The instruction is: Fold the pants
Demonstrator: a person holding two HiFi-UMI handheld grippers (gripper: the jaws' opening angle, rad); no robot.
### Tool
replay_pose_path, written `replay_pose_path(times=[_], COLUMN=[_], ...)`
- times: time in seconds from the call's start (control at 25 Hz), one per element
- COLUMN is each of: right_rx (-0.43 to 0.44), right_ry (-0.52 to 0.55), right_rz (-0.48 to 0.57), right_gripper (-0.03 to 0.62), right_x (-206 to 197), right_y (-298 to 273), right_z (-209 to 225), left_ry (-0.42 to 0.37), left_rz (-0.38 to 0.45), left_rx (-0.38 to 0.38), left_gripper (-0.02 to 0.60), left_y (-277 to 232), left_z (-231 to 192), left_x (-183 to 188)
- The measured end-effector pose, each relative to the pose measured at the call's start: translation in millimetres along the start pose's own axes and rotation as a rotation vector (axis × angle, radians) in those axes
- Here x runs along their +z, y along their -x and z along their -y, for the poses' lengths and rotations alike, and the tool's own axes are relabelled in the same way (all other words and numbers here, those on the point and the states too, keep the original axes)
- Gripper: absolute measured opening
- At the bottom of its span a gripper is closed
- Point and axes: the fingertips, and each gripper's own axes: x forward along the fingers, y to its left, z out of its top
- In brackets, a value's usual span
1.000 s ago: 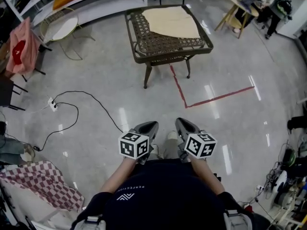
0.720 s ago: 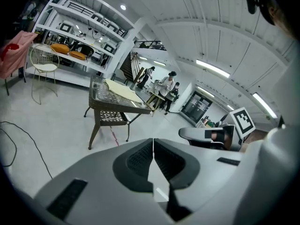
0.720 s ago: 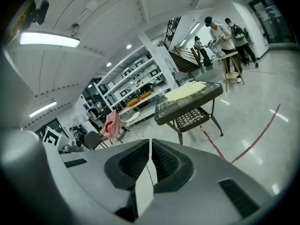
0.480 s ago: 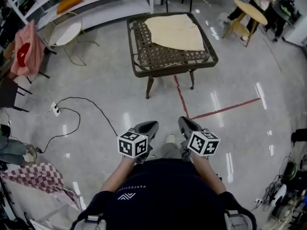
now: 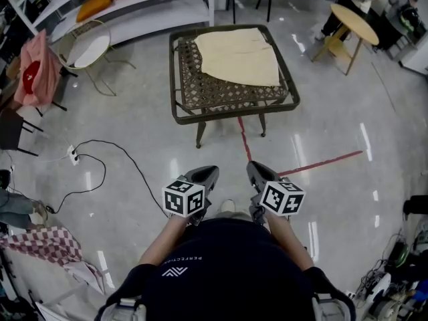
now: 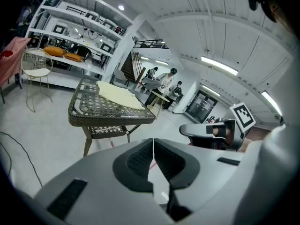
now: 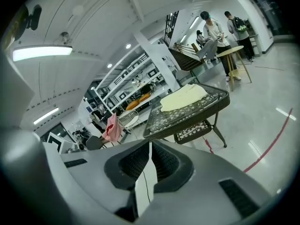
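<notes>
Cream-coloured pants (image 5: pixel 239 56) lie flat on a dark wicker table (image 5: pixel 194 92) ahead of me, toward its right side; they also show as pants (image 6: pixel 116 93) and pants (image 7: pixel 183 97) in the two gripper views. My left gripper (image 5: pixel 210 173) and right gripper (image 5: pixel 253 169) are held side by side close to my body, well short of the table. Both are shut with nothing between the jaws, as the left gripper (image 6: pixel 153 143) and right gripper (image 7: pixel 150 149) views show.
A red tape line (image 5: pixel 304 167) runs on the glossy floor below the table. A black cable and power strip (image 5: pixel 73 154) lie at left, a checkered cloth (image 5: pixel 43 243) at lower left, a round white chair (image 5: pixel 88 44), a pink garment (image 5: pixel 35 69) and shelves behind. People stand by a round table (image 5: pixel 360 22) at far right.
I have walked toward the wicker table: it sits lower and larger in the head view. Both grippers stay shut and in the same pose by my body.
</notes>
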Motion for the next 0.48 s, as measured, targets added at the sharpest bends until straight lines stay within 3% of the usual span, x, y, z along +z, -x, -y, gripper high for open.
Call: replay_pose_path(times=[0.48], right_rx=[0.035], right_ry=[-0.004], right_rz=[-0.043], right_gripper=[0.043], right_x=[24], right_y=[-24], right_z=[35], left_ry=[0.002], left_rz=[-0.021], left_rx=[0.001], left_gripper=[0.014], left_y=[-47], left_z=[0], left_x=[21])
